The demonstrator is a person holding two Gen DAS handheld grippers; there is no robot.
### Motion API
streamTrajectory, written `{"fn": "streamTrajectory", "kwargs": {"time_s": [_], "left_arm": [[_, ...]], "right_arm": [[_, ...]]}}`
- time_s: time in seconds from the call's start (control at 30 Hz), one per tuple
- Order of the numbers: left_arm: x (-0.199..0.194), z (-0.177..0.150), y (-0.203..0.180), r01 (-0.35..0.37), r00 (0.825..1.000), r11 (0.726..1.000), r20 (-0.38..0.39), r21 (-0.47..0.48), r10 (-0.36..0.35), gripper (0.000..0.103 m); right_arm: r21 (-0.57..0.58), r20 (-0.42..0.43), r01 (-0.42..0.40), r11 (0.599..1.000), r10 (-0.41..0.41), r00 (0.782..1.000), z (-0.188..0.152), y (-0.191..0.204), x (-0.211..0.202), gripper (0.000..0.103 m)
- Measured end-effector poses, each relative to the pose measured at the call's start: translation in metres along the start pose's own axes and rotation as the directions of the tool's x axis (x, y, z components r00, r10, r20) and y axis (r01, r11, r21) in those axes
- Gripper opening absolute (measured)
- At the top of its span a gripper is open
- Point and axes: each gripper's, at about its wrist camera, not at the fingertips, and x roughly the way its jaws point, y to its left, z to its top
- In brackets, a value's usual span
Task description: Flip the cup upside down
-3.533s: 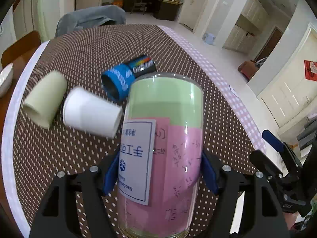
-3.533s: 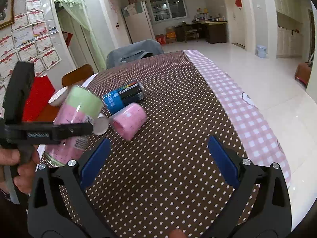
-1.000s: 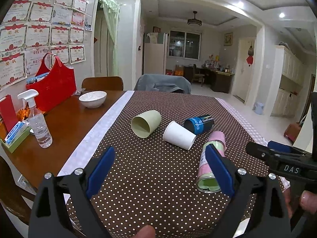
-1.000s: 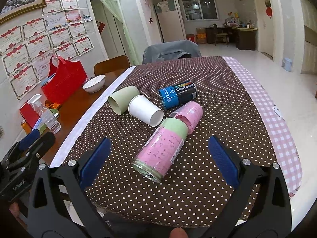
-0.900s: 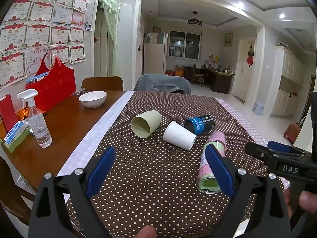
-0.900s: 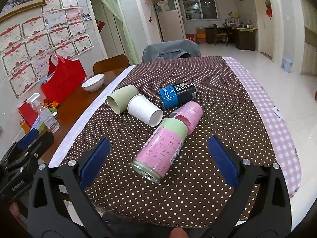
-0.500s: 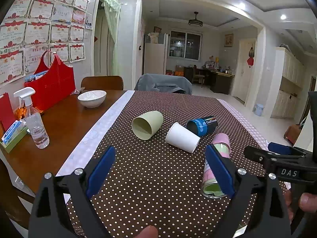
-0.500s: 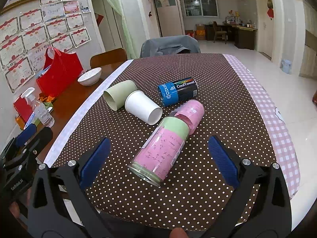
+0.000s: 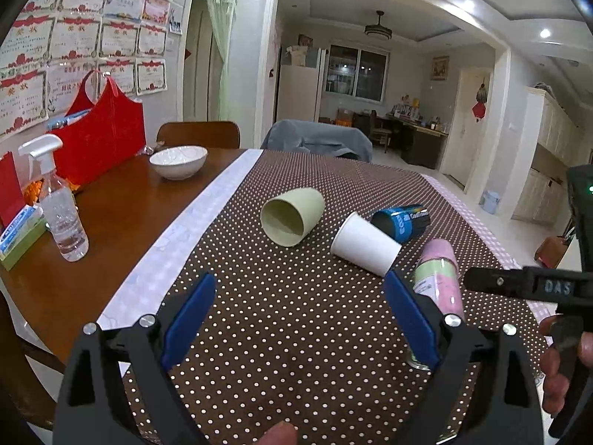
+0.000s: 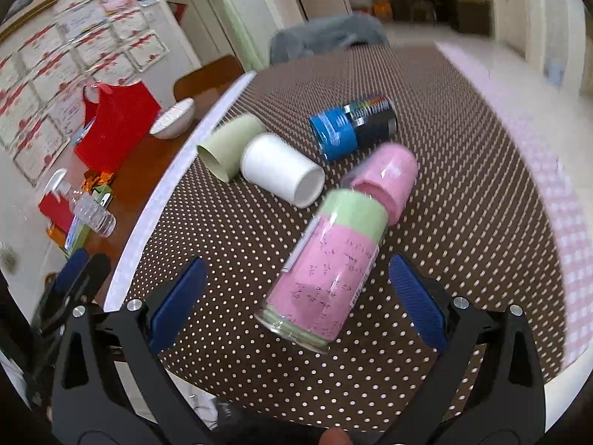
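So rn it's approach phase imo: right gripper [image 10: 292, 294] jaws wide apart, nothing held, aimed at the clear glass cup with pink-green paper inside [image 10: 326, 267] lying on its side at 12 o'clock. Left gripper [image 9: 296, 319] also apart, empty. Next: close on cup, upend it.

5 cups [image 10: 318, 274], 1 bowl [image 9: 178, 161], 1 spray bottle [image 9: 59, 207], 1 red bag [image 9: 102, 137], 2 grippers [image 10: 296, 296]
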Motion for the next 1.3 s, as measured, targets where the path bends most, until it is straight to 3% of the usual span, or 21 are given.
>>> {"fn": "streamTrajectory", "kwargs": {"time_s": [0.57, 0.83, 1.03, 1.3], "left_arm": [[0.043, -0.005, 0.012, 0.043, 0.997, 0.999, -0.063, 0.014, -0.042, 0.091], [0.051, -0.009, 0.014, 0.052, 0.995, 0.999, -0.088, 0.015, -0.051, 0.091], [0.050, -0.010, 0.010, 0.057, 0.994, 0.998, -0.091, 0.022, -0.055, 0.091], [0.044, -0.012, 0.005, 0.048, 0.995, 0.998, -0.090, 0.030, -0.045, 0.091]], "right_arm": [[0.230, -0.240, 0.022, 0.973, 0.034, 0.970, 0.029, -0.031, 0.070, 0.097], [0.279, -0.297, 0.055, 0.959, 0.032, 0.954, 0.037, -0.037, 0.084, 0.089], [0.286, -0.332, 0.079, 0.955, 0.022, 0.943, 0.041, -0.034, 0.103, 0.072], [0.234, -0.299, 0.018, 0.972, 0.054, 0.953, 0.035, -0.019, 0.099, 0.071]]}}
